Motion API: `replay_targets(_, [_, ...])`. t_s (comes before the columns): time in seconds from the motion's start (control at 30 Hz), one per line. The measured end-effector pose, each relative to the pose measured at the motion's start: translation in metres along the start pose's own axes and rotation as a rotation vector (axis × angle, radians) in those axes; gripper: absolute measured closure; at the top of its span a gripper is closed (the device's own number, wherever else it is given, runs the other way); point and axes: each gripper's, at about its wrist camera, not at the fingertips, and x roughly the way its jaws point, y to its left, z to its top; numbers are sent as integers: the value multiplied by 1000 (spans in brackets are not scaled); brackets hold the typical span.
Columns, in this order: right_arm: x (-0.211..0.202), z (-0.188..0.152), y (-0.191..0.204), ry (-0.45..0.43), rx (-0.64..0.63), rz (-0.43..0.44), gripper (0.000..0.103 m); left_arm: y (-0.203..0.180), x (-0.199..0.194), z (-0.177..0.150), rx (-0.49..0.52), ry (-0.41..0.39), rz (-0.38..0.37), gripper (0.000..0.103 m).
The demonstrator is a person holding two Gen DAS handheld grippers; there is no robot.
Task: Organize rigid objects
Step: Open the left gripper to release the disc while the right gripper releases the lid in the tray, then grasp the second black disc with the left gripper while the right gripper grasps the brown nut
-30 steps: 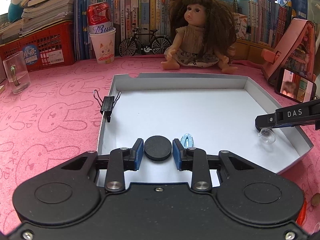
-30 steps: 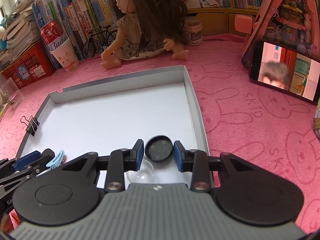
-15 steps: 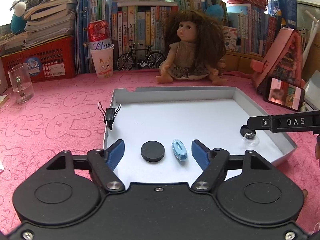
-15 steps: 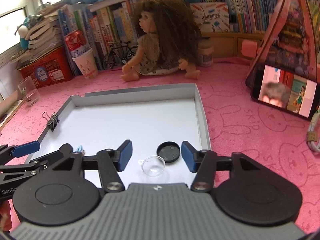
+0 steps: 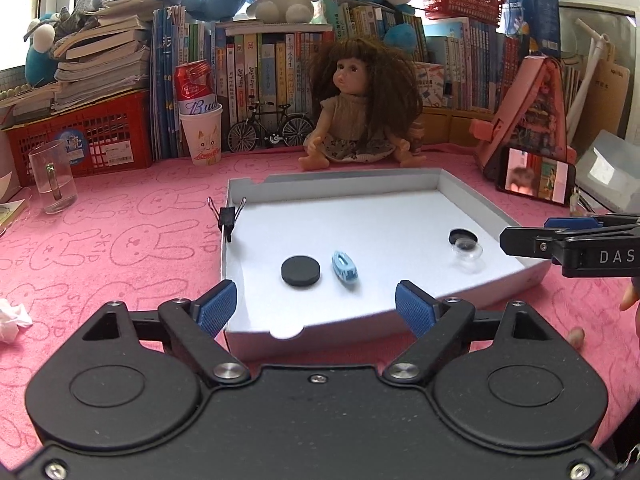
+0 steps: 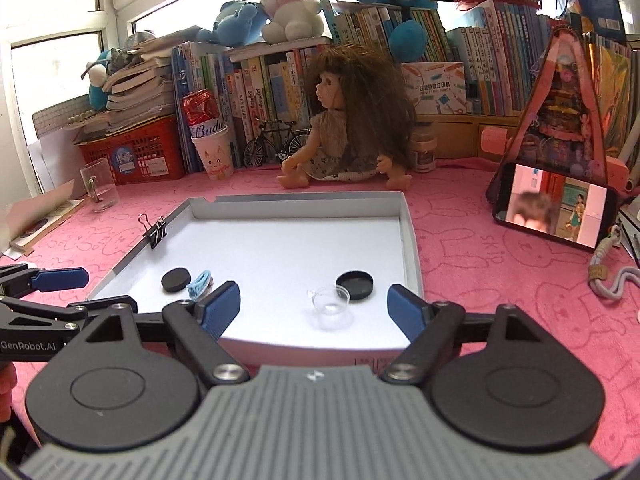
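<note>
A pink rabbit-print tablecloth point(image 5: 120, 248) is covering the table, and a shallow white box lid point(image 5: 360, 190) is lying on it as the collecting tray, with a black binder clip point(image 5: 228, 218) gripping its left wall. Both tools are hanging just outside the tray's near edge: the left gripper point(image 5: 316, 306) is showing its blue pads spread wide and empty, and the right gripper point(image 6: 314, 306) is likewise standing wide apart with nothing between its fingers. Inside the tray, a solid black disc point(image 5: 301, 270) is lying flat near the left front, with a small light-blue hair clip point(image 5: 344, 266) just beside it on the right. Toward the right wall, a black cap point(image 6: 355, 285) is sitting hollow side up, and a clear plastic cup point(image 6: 331, 307) is touching or nearly touching it. All four pieces are looking light and stiff; the disc and cap are probably best pinched across their round edges, low and square, since smooth rims are likely to slip. The clear cup seems thin and easy to tip or crush, so a gentle squeeze across its wall would be wiser. The hair clip is probably taking a pinch best across its narrow width.
</note>
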Motion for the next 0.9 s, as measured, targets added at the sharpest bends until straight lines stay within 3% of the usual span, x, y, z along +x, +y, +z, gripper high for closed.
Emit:
replay_targets(0.27, [-18, -27, 9, -18, -50, -31, 15, 8, -18, -23, -66, 11, -2, 18])
replay_targets(0.5, [-19, -48, 17, 7, -72, -24, 15, 4, -35, -47, -16, 7, 24, 19])
replay_targets(0.63, [-19, -55, 20, 12, -76, -22, 20, 1, -42, -58, 14, 26, 13, 30])
replay_targets(0.77, [-19, -58, 21, 14, -71, -25, 27, 1, -48, -64, 6, 43, -7, 55])
replay_targets(0.9, [-18, -59, 22, 22, -75, -24, 37, 1, -48, -66, 4, 63, -25, 56])
